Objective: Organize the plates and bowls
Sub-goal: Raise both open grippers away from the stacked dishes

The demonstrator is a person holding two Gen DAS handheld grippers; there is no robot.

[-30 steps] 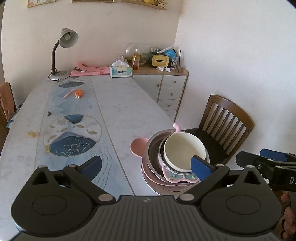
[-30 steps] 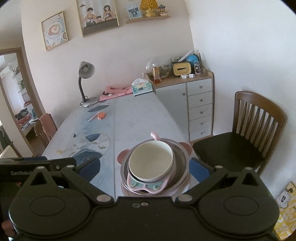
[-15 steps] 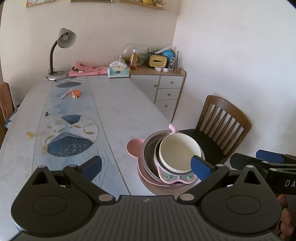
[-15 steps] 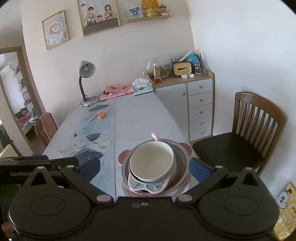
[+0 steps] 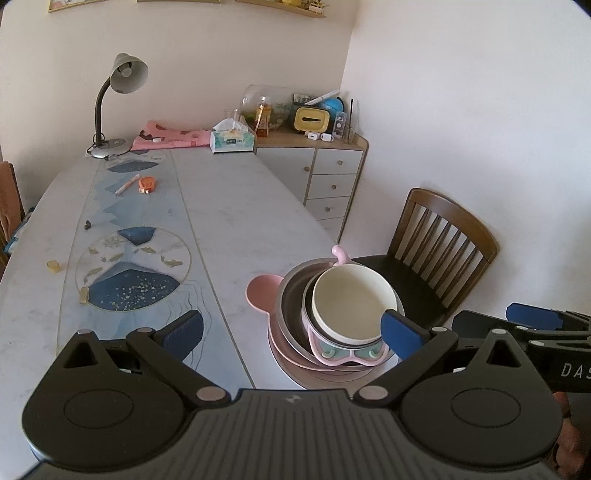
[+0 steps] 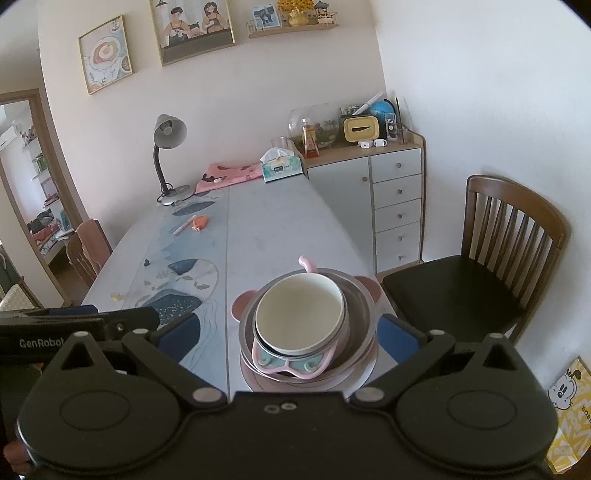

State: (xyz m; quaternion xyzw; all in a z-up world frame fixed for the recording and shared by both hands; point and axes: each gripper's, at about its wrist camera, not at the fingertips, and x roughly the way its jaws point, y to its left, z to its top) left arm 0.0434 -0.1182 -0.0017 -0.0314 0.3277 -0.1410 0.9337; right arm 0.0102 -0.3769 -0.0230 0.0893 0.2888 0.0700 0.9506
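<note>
A home dining room. A long marble-look bench (image 6: 266,236) with a blue painted runner fills the centre of the right wrist view, with a dark wooden chair (image 6: 495,266) at its right and another chair (image 6: 88,247) at its left edge. Framed family pictures (image 6: 195,29) and a small shelf of ornaments (image 6: 291,18) hang at the top. At the far end stand a desk lamp (image 6: 166,155) and a tissue box (image 6: 280,166); beside them, right of centre, a sideboard with drawers (image 6: 384,199) bears a fishbowl (image 6: 314,125) and a globe (image 6: 382,109). A doorway (image 6: 26,192) at the left edge opens on a room with shelves.
</note>
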